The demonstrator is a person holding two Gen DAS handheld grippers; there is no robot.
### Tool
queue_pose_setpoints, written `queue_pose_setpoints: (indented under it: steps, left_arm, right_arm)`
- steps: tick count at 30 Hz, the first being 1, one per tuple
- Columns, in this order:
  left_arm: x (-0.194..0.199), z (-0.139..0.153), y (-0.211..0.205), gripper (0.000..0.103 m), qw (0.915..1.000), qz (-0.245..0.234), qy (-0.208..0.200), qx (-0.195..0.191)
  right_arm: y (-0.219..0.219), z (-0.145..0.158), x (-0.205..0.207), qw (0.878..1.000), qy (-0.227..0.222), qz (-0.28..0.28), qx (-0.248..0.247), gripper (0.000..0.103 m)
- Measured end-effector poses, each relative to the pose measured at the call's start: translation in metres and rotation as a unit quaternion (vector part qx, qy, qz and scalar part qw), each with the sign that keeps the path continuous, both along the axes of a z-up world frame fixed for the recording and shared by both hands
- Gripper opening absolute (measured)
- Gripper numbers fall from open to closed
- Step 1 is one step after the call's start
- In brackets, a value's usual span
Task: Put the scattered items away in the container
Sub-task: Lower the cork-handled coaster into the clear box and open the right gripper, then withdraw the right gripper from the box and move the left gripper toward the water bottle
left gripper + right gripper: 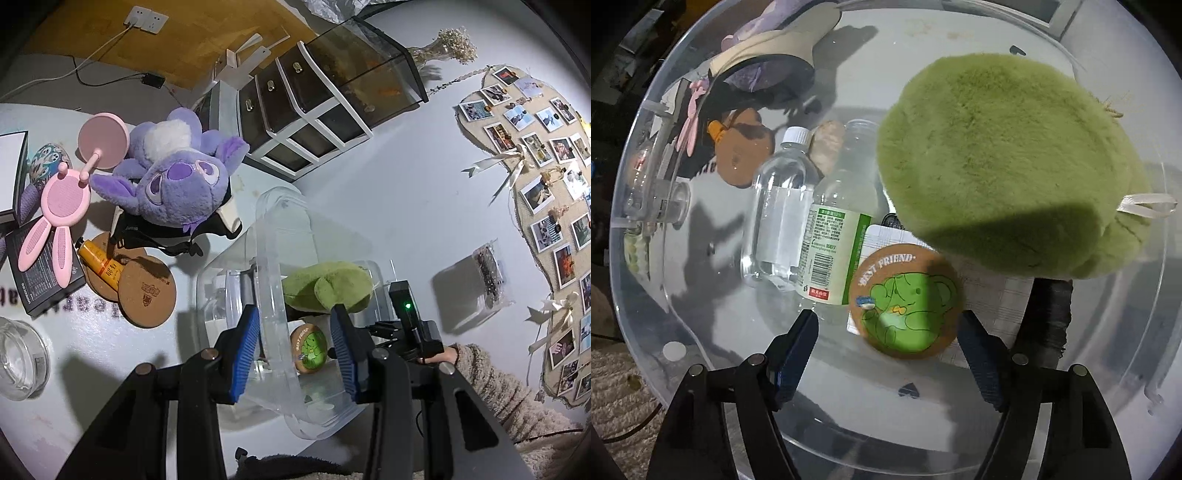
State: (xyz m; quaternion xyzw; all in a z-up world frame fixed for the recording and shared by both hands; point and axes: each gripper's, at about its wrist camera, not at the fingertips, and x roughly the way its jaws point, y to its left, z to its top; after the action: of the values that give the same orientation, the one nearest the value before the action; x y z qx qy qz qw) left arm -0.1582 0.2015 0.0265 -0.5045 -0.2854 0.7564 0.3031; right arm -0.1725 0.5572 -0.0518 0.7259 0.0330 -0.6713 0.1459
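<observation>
The left gripper point(295, 354) is clamping the near wall of the clear plastic container point(273, 258), one blue pad on the outside and one on the inside of the wall, jaws partly closed on it. The right gripper point(886, 350) is pointing straight down into the container point(1145, 369); its jaws are standing wide apart and the pads are touching nothing.

Just beyond and between the right gripper's fingertips, a round coaster point(907, 301) printed "BEST FRIEND" with a green cartoon figure is lying inside the container, resting partly on a white packet point(882, 236). To its left, two clear bottles point(783, 218) are lying side by side on the container floor, one carrying a green label. A green plush toy point(1004, 162) is occupying the far right part of the container.

Outside the container, on the white table point(92, 350) to the left, a purple plush toy point(173, 177), a pink rabbit-shaped brush point(59, 210), an orange tube point(101, 264) and two cork coasters point(146, 291) are lying scattered.
</observation>
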Motion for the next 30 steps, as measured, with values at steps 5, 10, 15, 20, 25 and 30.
queue_pose_setpoints:
  steps: [5, 10, 15, 20, 25, 30]
  left_arm:
    - [0.004, 0.001, -0.005, 0.039, 0.9999, 0.005, 0.007, -0.012]
    - [0.015, 0.005, -0.013, 0.04, 0.9973, 0.017, 0.037, -0.061]
    - [0.031, 0.005, -0.02, 0.087, 0.9916, 0.041, 0.062, -0.106]
    - [0.046, 0.006, -0.029, 0.098, 0.9776, 0.055, 0.102, -0.175]
    - [0.065, 0.0, -0.042, 0.098, 0.9548, 0.079, 0.149, -0.245]
    - [0.087, -0.008, -0.065, 0.098, 0.9318, 0.106, 0.179, -0.297]
  right_arm:
    - [0.008, 0.008, -0.004, 1.0, 0.01, -0.018, 0.007, 0.077]
    - [0.003, 0.032, -0.001, 0.999, 0.049, -0.022, 0.003, 0.077]
    - [-0.015, 0.051, 0.01, 0.991, 0.124, -0.052, -0.013, 0.1]
    - [-0.038, 0.063, 0.025, 0.979, 0.187, -0.075, -0.032, 0.103]
    - [-0.06, 0.092, 0.046, 0.95, 0.289, -0.103, -0.047, 0.103]
    - [-0.093, 0.118, 0.081, 0.913, 0.39, -0.101, -0.073, 0.103]
